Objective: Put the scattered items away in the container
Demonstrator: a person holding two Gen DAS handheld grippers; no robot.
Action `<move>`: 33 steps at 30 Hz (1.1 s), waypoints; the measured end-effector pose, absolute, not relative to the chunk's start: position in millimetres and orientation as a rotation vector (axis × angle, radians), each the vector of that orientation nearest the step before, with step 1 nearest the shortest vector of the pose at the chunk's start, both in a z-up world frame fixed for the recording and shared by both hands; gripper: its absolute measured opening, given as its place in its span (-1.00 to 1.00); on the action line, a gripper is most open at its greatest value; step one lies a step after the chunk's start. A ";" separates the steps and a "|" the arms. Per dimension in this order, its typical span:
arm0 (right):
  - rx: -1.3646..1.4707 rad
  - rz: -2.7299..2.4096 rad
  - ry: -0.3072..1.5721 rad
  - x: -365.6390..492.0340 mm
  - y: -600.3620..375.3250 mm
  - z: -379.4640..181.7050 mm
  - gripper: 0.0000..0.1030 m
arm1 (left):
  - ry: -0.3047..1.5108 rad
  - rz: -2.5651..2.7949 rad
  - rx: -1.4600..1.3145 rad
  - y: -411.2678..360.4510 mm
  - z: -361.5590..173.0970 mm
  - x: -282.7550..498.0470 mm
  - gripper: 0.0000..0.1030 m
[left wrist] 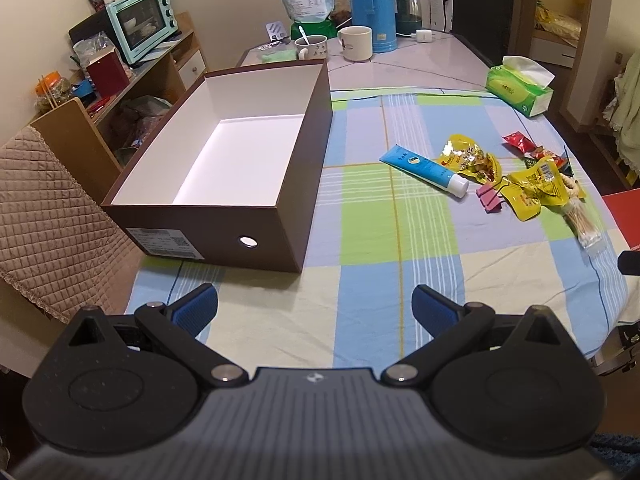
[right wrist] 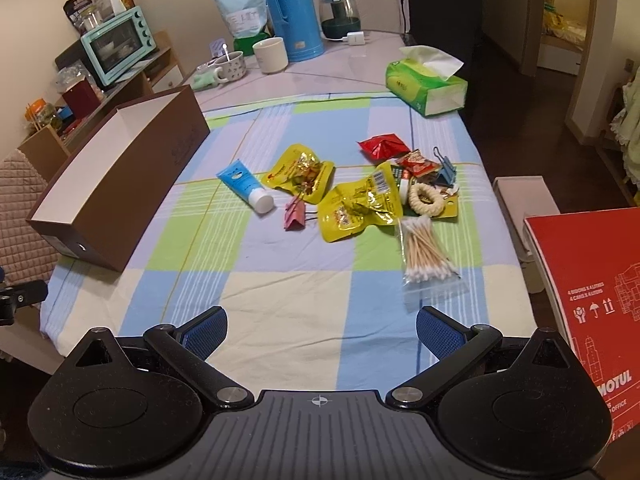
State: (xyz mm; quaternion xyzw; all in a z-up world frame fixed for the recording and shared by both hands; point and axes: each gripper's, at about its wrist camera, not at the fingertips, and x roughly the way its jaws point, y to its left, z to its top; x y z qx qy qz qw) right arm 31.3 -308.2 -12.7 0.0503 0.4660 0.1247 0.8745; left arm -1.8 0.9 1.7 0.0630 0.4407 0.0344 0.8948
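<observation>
I see the bench (right wrist: 280,332) under its blue, green and cream checked cloth running away ahead of both grippers. The big brown cardboard box with the white inside (left wrist: 240,152) sits ahead and slightly left of my left gripper (left wrist: 315,306), near it, its long axis running away from me; the inside that shows is bare white. From my right gripper (right wrist: 322,330) that box lies far off to the left.

The scattered things are all on the cloth, outside the box, in one cluster ahead and a little right of the right gripper, and well off to the right of the left one. So the right hand is the nearer to them, and the left is the nearer to the box.

Closest to the right gripper is the clear bag of wooden cotton swabs (right wrist: 426,254), ahead-right, its long axis pointing roughly away from me. Beyond it lie two crumpled yellow foil snack packets (right wrist: 360,208), a blue squeeze tube with a white cap (right wrist: 246,186) angled cap-toward-me, a red foil packet (right wrist: 382,146), a cream braided ring on a yellow card (right wrist: 428,200), then a pink binder clip (right wrist: 294,218) and a blue binder clip (right wrist: 446,172).

Both grippers stand spread wide and carry nothing.
</observation>
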 end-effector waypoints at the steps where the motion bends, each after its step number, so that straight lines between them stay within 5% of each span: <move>1: 0.104 0.264 0.973 31.2 -307.9 -12.4 1.00 | 0.912 0.073 0.131 1.1 2.2 -2.3 0.98; 33: 0.065 0.259 0.937 29.8 -305.9 -7.0 1.00 | 0.906 0.097 0.116 8.2 2.0 -7.0 0.98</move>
